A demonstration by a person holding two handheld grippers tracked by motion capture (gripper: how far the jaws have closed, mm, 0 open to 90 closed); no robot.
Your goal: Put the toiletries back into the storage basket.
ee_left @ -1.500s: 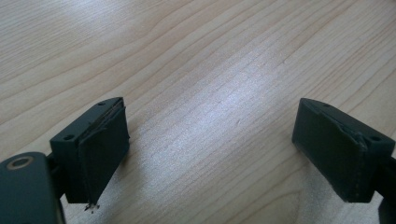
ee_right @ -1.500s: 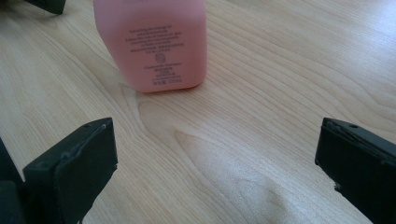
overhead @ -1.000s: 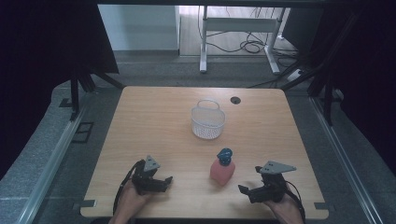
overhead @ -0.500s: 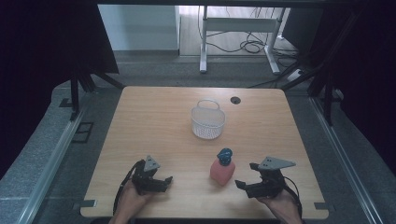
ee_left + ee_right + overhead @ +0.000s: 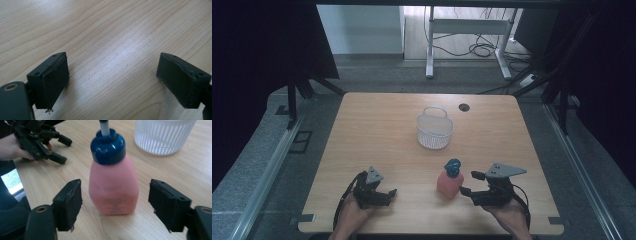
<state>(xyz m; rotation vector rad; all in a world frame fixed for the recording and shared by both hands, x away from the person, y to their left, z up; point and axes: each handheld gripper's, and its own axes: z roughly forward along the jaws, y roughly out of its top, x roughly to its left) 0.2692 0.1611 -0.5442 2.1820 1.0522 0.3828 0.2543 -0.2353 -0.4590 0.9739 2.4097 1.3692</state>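
Observation:
A pink bottle (image 5: 449, 182) with a blue pump cap stands upright on the wooden table (image 5: 377, 130), near its front edge. My right gripper (image 5: 468, 183) is just to its right and points at it. In the right gripper view the bottle (image 5: 113, 185) stands just ahead of the jaws. They have just been closing, and a gap remains on each side of the bottle, so the gripper (image 5: 115, 205) is still open. My left gripper (image 5: 391, 195) rests at the front left, open over bare wood (image 5: 113, 80).
A white slatted basket (image 5: 434, 131) with a handle stands near the middle of the table, behind the bottle, and it looks empty. A dark round hole (image 5: 464, 107) sits near the far edge. Table frames and cables lie on the floor beyond.
My right gripper has edged up and toward the bottle, and its jaws stand narrower than before. The left gripper, the bottle and the basket have not moved.

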